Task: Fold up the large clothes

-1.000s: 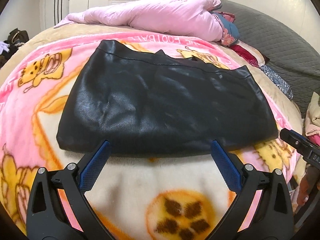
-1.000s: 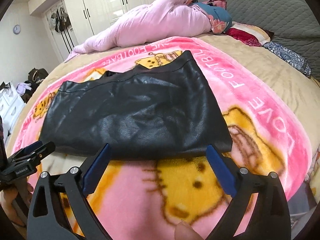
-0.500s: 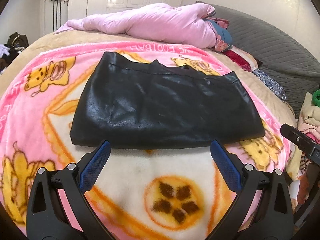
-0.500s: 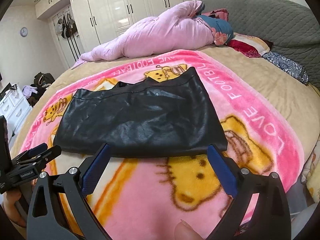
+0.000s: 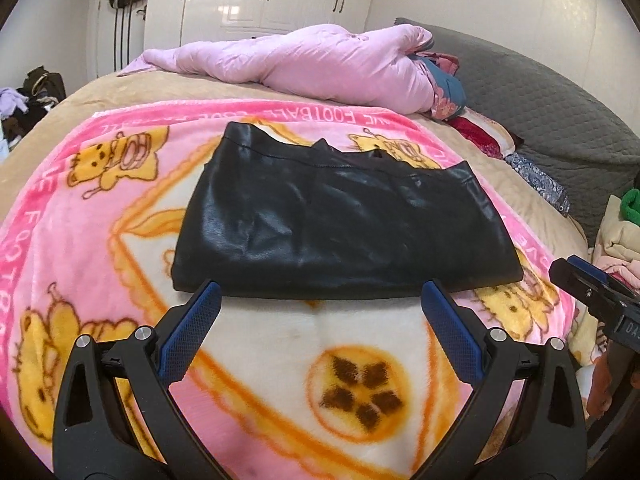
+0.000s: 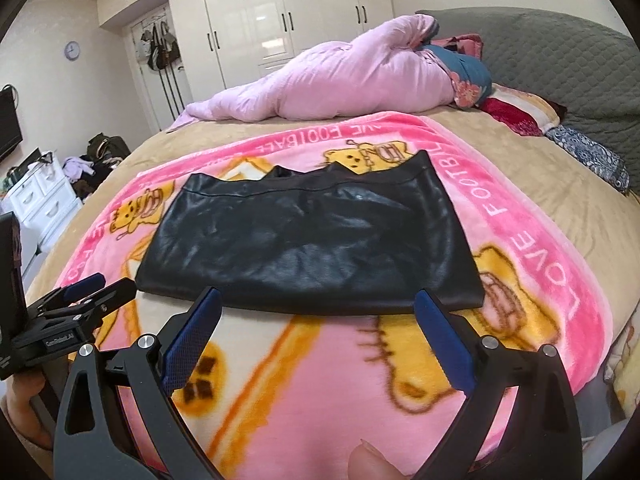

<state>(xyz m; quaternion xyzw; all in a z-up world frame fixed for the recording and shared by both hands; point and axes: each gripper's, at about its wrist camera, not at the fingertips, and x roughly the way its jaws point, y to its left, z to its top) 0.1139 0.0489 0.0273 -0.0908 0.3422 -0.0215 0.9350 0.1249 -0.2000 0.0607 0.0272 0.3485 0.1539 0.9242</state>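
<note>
A black leather garment (image 5: 332, 220) lies folded flat into a wide rectangle on the pink cartoon blanket (image 5: 92, 216); it also shows in the right wrist view (image 6: 312, 240). My left gripper (image 5: 320, 296) is open and empty, held above the blanket just short of the garment's near edge. My right gripper (image 6: 316, 304) is open and empty too, at the same near edge. Each gripper shows at the side of the other's view, the right one (image 5: 588, 292) and the left one (image 6: 80, 304).
A pink duvet (image 5: 312, 64) is heaped across the far side of the bed. Pillows (image 5: 484, 136) and a grey headboard (image 5: 552, 112) are at the right. A pile of clothes (image 5: 620, 232) sits at the right edge. White wardrobes (image 6: 280, 20) and drawers (image 6: 40, 196) stand beyond.
Both grippers have pulled back and up from the garment. It looks smaller and farther away, with more blanket showing in front of it. The garment has not moved.
</note>
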